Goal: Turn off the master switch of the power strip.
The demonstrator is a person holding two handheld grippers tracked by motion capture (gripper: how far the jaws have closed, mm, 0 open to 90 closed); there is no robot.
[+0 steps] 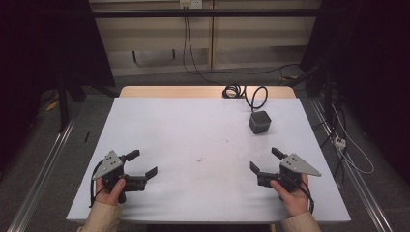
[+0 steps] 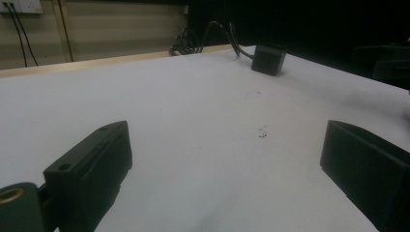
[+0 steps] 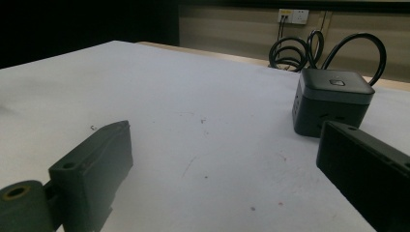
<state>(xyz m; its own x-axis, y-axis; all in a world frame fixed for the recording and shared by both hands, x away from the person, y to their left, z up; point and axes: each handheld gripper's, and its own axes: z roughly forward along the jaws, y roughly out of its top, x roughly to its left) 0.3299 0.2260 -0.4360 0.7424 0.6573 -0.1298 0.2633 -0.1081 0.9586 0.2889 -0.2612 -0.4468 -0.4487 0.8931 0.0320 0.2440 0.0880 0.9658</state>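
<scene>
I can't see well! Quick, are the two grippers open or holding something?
Left gripper: open, holding nothing.
Right gripper: open, holding nothing.

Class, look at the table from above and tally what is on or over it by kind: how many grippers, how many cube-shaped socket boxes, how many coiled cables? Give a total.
Grippers: 2, the left gripper and the right gripper, both with jaws apart
Dark grey cube socket box: 1
Coiled black cable: 1
Total: 4
</scene>
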